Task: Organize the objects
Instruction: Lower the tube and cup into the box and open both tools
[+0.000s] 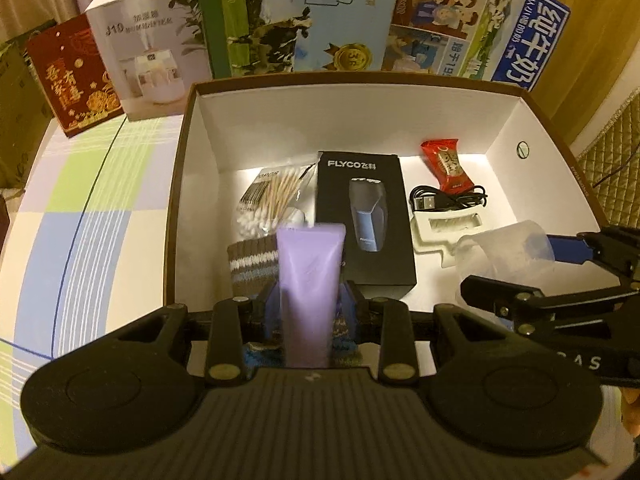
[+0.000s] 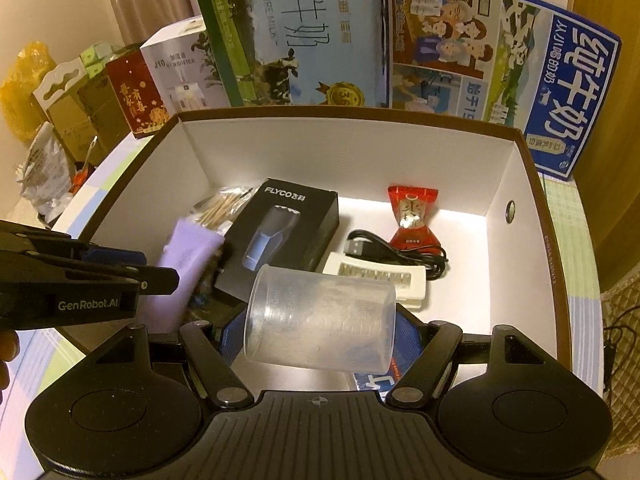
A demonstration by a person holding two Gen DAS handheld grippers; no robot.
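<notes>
A table with a checked cloth in pale green, blue and white carries an open cardboard box with white inner walls, and behind it stand tall milk cartons, a white humidifier carton and a red gift box. Inside the open box lie a black shaver box, a bag of cotton swabs to its left, a red candy wrapper near the far right corner, a coiled black USB cable just in front of the candy, a white plastic piece beside the cable, and a striped knitted item at the near left. The left gripper is closed on a purple tube, held upright over the near edge of the box, above the knitted item. The right gripper clasps a clear measuring cup lying on its side between the blue pads, over the near right part of the box, in front of the white plastic piece.
</notes>
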